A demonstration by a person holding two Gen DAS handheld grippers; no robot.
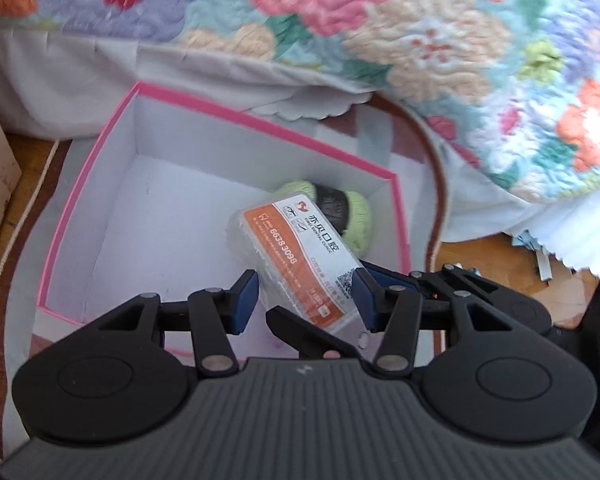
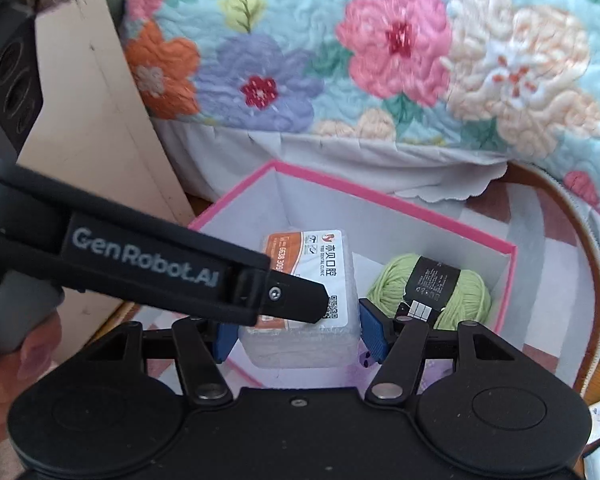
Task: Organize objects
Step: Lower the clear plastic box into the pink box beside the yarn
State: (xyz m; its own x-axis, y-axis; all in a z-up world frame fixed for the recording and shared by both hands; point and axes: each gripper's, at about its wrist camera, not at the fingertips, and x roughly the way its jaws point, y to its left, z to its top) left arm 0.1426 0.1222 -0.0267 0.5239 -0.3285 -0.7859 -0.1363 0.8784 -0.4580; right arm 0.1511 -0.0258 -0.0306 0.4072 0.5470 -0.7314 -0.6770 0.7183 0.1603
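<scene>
The plastic case [image 2: 306, 280] sits mid-frame in the pink box [image 2: 380, 200], beside green yarn [image 2: 432, 284]. Right tool [image 2: 298, 330] open astride it, left tool [image 1: 306, 294] open too. Next, probably withdraw both.

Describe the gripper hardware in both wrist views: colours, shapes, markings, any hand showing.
Both the left gripper and the right gripper are matte black, with linkage arms on silver pivot pins, round hubs on either side and blue pads. The left body is ribbed grey. Its side reads "GenRobot.AI" in grey lettering in the right view. A bare hand with pale nails grips a grey handle.
</scene>
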